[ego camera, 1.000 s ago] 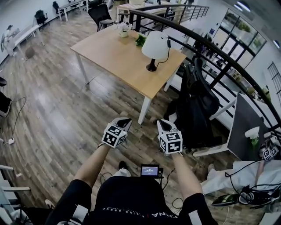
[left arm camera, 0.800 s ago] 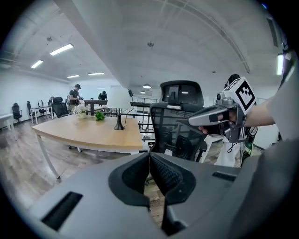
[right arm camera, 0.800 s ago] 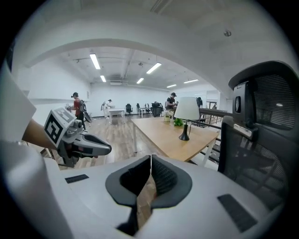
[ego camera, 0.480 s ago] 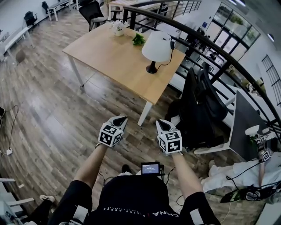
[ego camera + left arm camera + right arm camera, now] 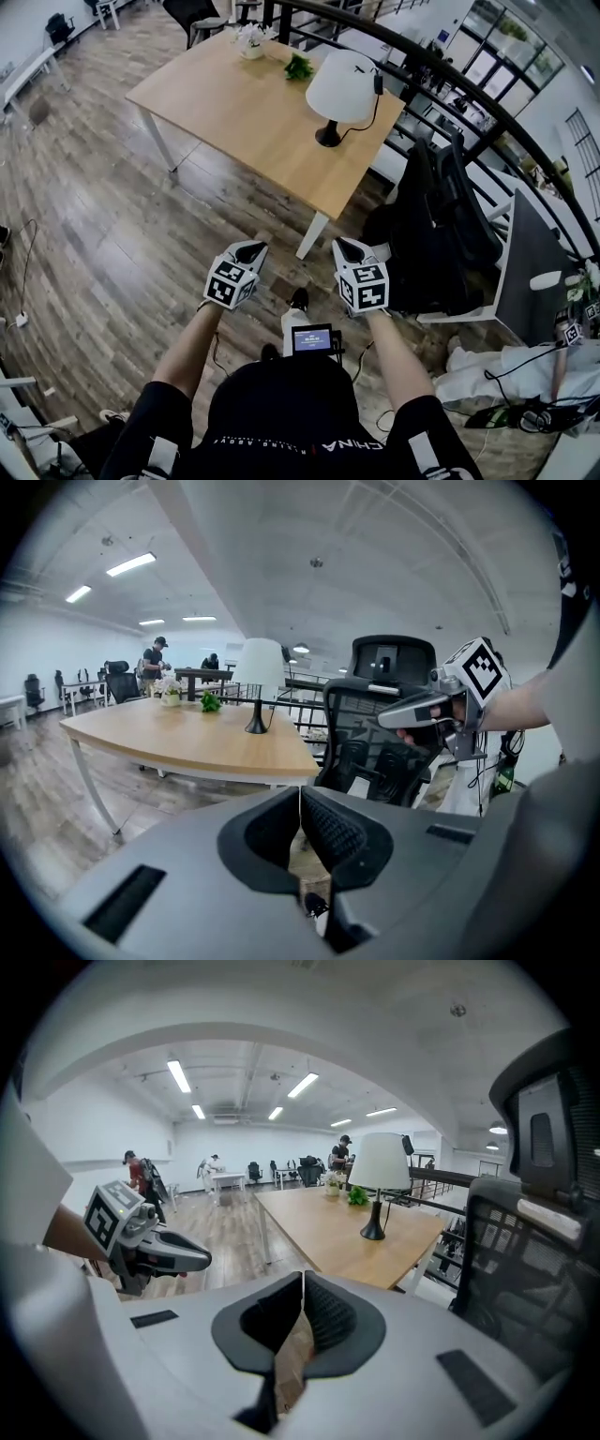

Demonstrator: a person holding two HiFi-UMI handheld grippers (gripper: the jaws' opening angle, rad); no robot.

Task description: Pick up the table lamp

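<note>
Wood grain runs pale across the flat desk, where the table lamp, a smooth white cone shade on a thin black stem and round base, stands near the right edge. Our left tool and right tool are clenched on nothing, ribbed dark pads pressed together. Since a second ago we have drawn nearer the desk.

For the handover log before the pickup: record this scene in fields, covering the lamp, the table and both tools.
table: light wood, white legs
lamp: white shade, black base, upright on the table, untouched
also on table: green plant, flower pot
left tool: shut, empty, short of the table
right tool: shut, empty, short of the table
</note>
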